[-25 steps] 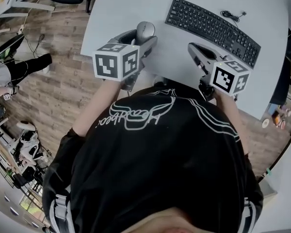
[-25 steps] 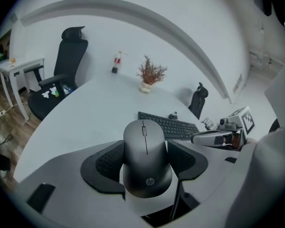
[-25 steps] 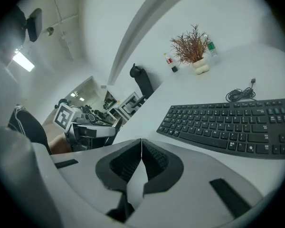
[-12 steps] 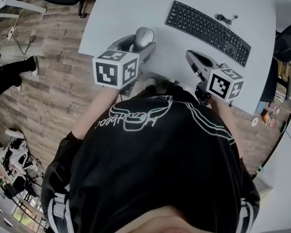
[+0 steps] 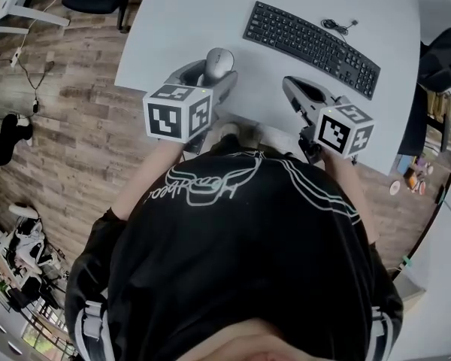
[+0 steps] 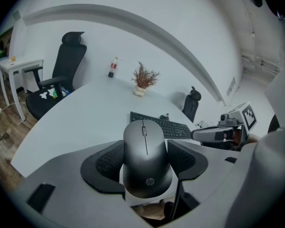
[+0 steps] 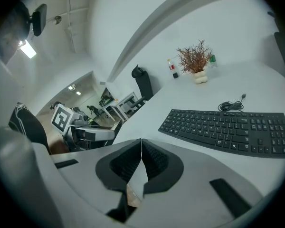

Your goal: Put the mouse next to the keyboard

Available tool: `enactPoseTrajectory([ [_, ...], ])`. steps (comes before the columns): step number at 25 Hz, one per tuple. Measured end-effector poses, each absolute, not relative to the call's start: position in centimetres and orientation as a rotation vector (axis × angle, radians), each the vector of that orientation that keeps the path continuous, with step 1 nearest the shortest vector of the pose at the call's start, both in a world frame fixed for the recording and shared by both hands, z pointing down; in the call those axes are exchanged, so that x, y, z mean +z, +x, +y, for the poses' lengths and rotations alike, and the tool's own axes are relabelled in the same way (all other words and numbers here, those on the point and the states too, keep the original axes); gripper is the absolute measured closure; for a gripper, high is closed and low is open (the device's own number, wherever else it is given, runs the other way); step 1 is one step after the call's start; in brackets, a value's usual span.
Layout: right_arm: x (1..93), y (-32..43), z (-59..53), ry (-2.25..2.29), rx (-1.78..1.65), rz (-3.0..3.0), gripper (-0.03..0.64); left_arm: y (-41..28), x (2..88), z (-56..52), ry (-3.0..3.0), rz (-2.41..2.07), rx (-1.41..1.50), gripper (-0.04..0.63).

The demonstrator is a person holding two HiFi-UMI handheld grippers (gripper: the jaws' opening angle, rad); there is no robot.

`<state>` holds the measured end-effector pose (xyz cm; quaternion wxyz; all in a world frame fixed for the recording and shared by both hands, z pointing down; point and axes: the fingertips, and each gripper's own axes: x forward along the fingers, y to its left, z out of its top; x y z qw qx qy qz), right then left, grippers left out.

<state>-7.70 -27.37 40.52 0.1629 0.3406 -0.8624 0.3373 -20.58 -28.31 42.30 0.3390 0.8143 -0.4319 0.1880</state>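
- Table point(image 5: 173, 21): white, curved edge.
- Keyboard point(image 5: 312, 40): black, wired, lies on table's far-right part.
- L gripper point(image 5: 210, 74): jaws wide, clamped on mouse sides, over table's near edge.
- R gripper point(image 7: 141, 161): jaws pressed together, nothing betw. them, near keyboard's front.
- Mouse point(image 6: 146, 156): dark grey, in L gripper, left of keyboard, well apart.

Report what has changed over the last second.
Nothing visibly changed; only the head view's framing drifted. The left gripper still clamps the mouse, the right gripper stays shut and empty, and the keyboard lies where it was on the table.
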Motion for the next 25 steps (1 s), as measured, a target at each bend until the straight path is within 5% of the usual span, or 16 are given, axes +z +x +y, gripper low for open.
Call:
enactPoseTrajectory([
  [25,41.4,22.9,-20.3,1.016,1.039,-2.564,0.607,11.0,42.2,-20.6,2.151,-1.102,0.623,0.299],
])
